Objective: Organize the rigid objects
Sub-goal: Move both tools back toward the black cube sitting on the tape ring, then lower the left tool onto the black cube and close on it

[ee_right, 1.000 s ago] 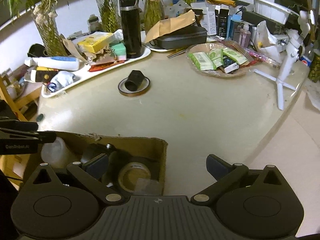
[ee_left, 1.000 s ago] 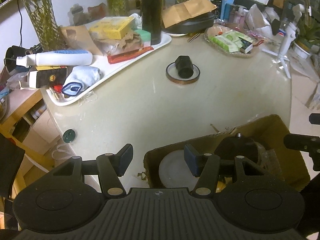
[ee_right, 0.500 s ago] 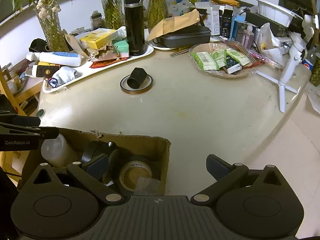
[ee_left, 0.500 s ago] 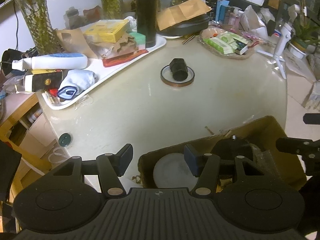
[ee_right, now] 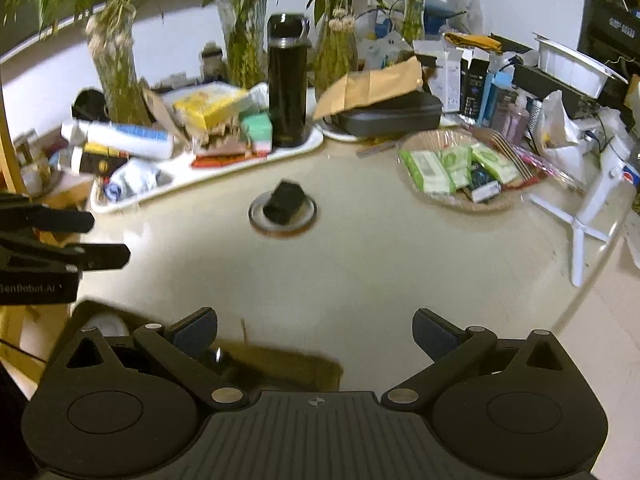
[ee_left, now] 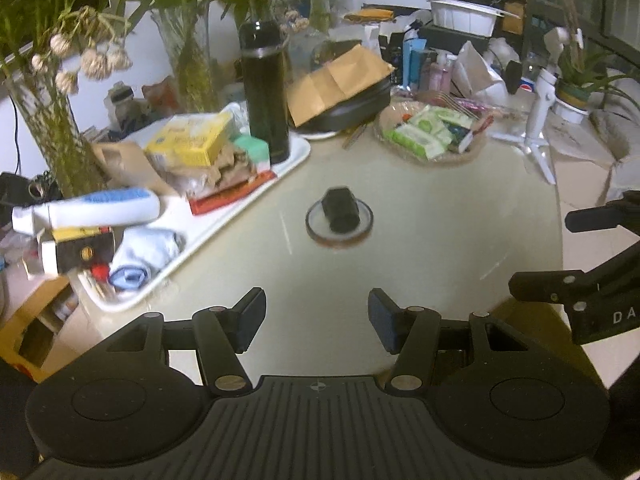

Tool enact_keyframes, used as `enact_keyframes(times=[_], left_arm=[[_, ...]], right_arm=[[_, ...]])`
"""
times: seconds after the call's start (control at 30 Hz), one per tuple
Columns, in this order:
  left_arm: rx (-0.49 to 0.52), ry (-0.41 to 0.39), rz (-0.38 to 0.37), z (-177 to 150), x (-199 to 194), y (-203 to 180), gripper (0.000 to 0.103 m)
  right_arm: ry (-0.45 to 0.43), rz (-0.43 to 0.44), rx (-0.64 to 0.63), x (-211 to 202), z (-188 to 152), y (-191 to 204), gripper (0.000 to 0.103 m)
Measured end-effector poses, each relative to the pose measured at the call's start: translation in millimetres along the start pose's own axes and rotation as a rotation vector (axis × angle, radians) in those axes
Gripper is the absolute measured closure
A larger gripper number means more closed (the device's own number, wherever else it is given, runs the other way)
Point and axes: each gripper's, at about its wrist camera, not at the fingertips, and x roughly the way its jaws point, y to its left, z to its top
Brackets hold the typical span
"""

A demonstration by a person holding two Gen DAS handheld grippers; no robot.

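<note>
A small black block (ee_left: 340, 214) lies inside a brown tape ring (ee_left: 339, 238) in the middle of the round table; the right wrist view shows the same block (ee_right: 284, 202) and ring (ee_right: 282, 227). My left gripper (ee_left: 316, 320) hangs above the near table, its jaws apart with nothing between them. My right gripper (ee_right: 314, 334) is open wider and also empty. Beneath the right gripper, an open cardboard box (ee_right: 296, 364) holds a white bottle (ee_right: 106, 324) and dark items, mostly hidden. Each gripper shows at the edge of the other's view.
A white tray (ee_left: 224, 220) at the left carries a black flask (ee_left: 266, 92), boxes, a tube and a rolled cloth. A wicker basket (ee_left: 432, 136) of green packets and a white tripod (ee_left: 538, 120) stand at the right. Vases and clutter line the back.
Both cameras have risen and moved forward over the table. The cardboard box has slid to the bottom of both views and nearly out of the left one. Neither gripper's opening has changed.
</note>
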Motion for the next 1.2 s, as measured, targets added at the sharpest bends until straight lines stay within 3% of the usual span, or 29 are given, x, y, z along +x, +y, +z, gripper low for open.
enact_keyframes(times=[0.27, 0.57, 0.93, 1.2], left_arm=[[-0.044, -0.070, -0.007, 28.2, 3.1, 11.9, 0.047], [-0.065, -0.062, -0.060, 29.6, 33.9, 19.8, 0.047], [0.026, -0.106, -0.118, 42.8, 70.5, 9.2, 0.047], [0.098, -0.062, -0.132, 51.8, 108.2, -4.6, 0.047]], right_arm=[[-0.027, 0.026, 0.092, 15.5, 21.9, -24.7, 0.000], [-0.046, -0.007, 0.164, 18.1, 27.5, -44.9, 0.000], [-0.050, 0.021, 0.182, 9.7, 25.4, -47.9, 0.000], [-0.045, -0.033, 0.131, 8.6, 24.8, -45.0, 0.000]])
